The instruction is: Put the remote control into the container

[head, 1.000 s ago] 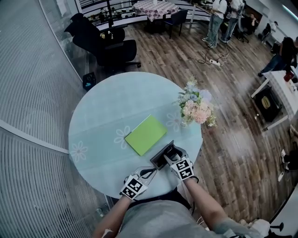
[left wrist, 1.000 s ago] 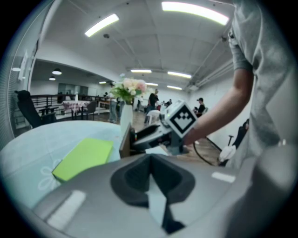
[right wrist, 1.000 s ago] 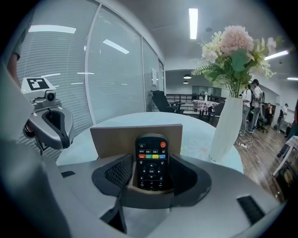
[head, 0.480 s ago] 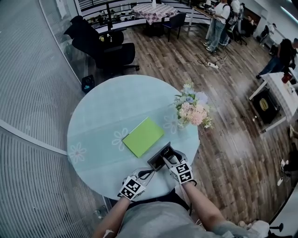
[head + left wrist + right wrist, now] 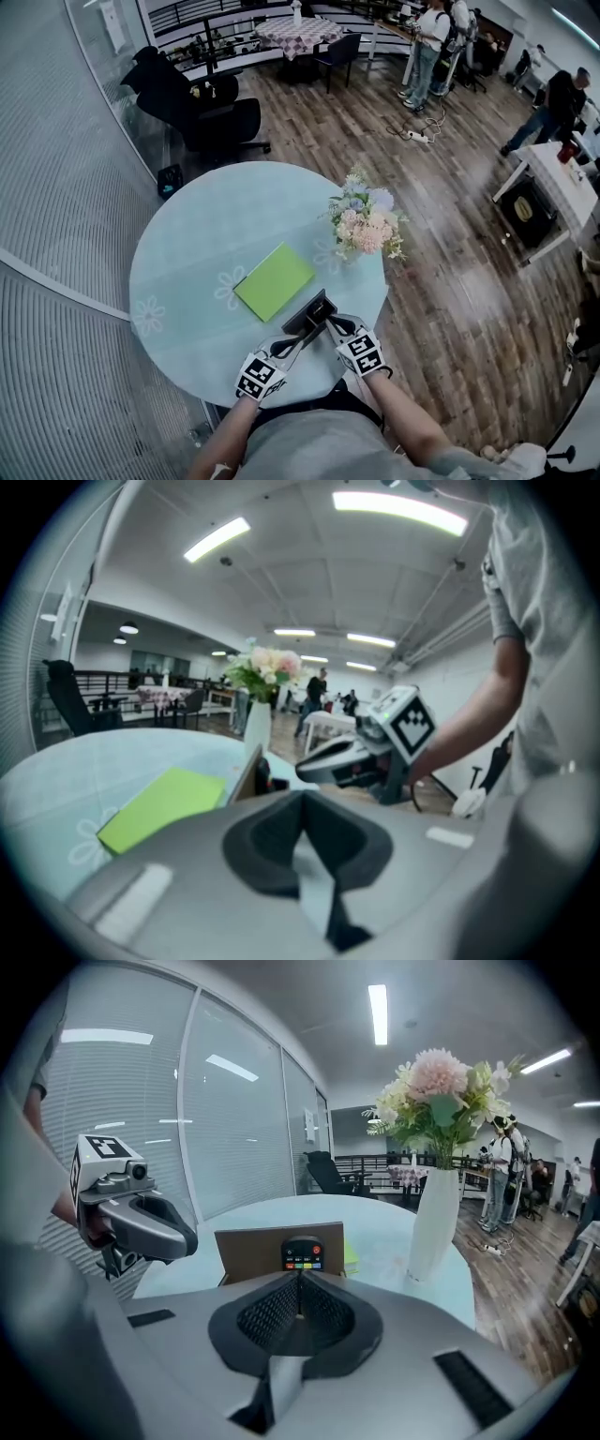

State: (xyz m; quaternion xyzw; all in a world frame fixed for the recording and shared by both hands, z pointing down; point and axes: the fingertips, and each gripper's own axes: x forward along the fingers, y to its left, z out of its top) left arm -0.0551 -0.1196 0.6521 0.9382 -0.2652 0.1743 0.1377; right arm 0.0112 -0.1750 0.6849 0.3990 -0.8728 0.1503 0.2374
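Observation:
The container (image 5: 279,1252) is a brown open box near the table's front edge, dark in the head view (image 5: 305,314). The black remote control (image 5: 302,1252) stands upright inside it, its coloured buttons showing above the rim. My right gripper (image 5: 300,1288) sits just short of the box. Its jaws have just been closing and now stand shut with nothing between them. My left gripper (image 5: 298,345) is shut and empty to the left of the box; it also shows in the right gripper view (image 5: 183,1238). In the left gripper view, the box wall (image 5: 246,771) and the right gripper (image 5: 305,769) lie ahead.
A green notebook (image 5: 274,280) lies flat on the round pale blue table (image 5: 187,253) beyond the box. A white vase of flowers (image 5: 364,223) stands at the right edge. Black chairs (image 5: 202,108) and several people (image 5: 427,42) are far off on the wooden floor.
The right gripper's fingers have drawn together and pulled slightly back from the box. The left gripper has shifted a little toward the box. The remote stays in the container.

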